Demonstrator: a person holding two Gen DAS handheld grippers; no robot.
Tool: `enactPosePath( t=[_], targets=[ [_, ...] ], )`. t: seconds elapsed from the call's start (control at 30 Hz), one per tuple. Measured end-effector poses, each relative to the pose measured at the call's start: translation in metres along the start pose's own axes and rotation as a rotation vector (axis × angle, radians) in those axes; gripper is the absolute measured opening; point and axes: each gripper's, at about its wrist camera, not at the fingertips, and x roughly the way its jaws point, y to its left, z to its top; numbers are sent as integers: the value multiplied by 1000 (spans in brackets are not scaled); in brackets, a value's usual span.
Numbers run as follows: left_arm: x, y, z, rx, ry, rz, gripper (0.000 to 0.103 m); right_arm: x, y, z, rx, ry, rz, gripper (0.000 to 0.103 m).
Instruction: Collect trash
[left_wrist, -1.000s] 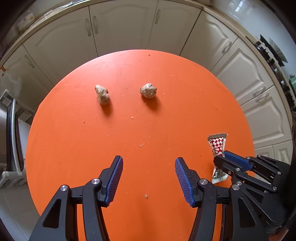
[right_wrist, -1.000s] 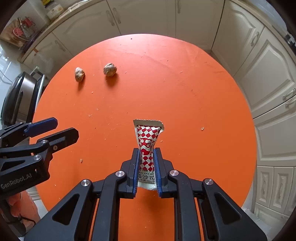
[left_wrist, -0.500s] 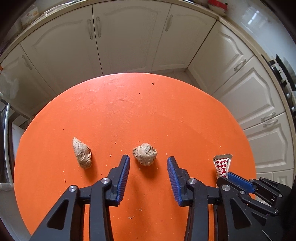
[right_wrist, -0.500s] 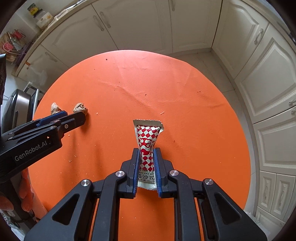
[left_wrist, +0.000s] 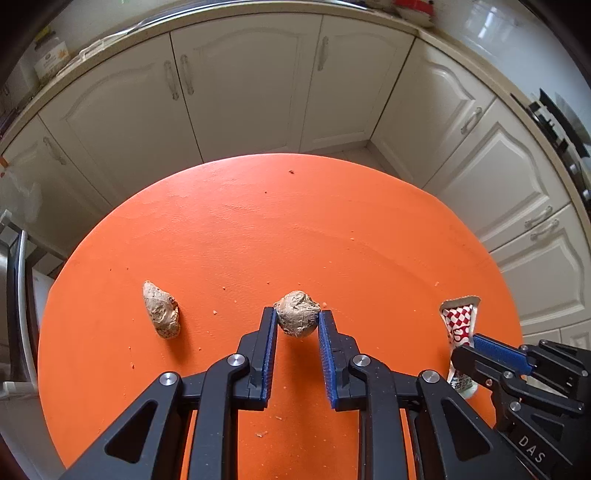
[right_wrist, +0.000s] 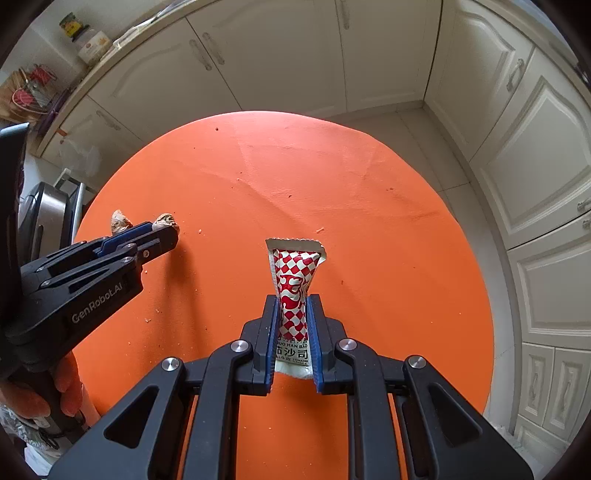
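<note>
On the orange desk (left_wrist: 332, 229): two brown lumps, one sauce packet.
Left gripper (left_wrist: 297, 325): closing around the round lump (left_wrist: 297, 318), pads at its sides.
Right gripper (right_wrist: 291, 325): clamped on red-checked sauce packet (right_wrist: 293, 280).
Second lump (left_wrist: 161, 309): lying free, left.

black grippers (left_wrist: 297, 319) (blue ribbed pads (left_wrist: 325, 354)), silver screws, genrobot.ai lettering.

On the round table (left_wrist: 332, 229) two crumpled lumps lie side by side: one lump (left_wrist: 161, 309) to the left, the other lump (left_wrist: 297, 313) between the closing jaws of the left gripper (left_wrist: 297, 332). Well to the right, the sauce packet (right_wrist: 293, 284) sits between the right gripper (right_wrist: 292, 332) fingers. Cabinets (left_wrist: 243, 81) stand beyond the table's far edge.
</note>
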Motion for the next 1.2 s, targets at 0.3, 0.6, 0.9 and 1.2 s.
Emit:
enactPosePath(
  t=[0.3, 0.6, 0.9, 1.2],
  targets=[
    [-40, -68, -41, 99, -48, -21, 18, -31, -26, -32, 60, -32, -20, 15],
    [-65, -123, -77, 199, -32, -33, 18, -76, -73, -83, 136, -83, -43, 15],
    [-85, -197, -114, 311, -33, -63, 18, -111, -138, -138, 250, -132, -69, 12],
    [-73, -241, -125, 375, -18, -85, 18, -97, -188, -169, 323, -96, -27, 16]
  ],
)
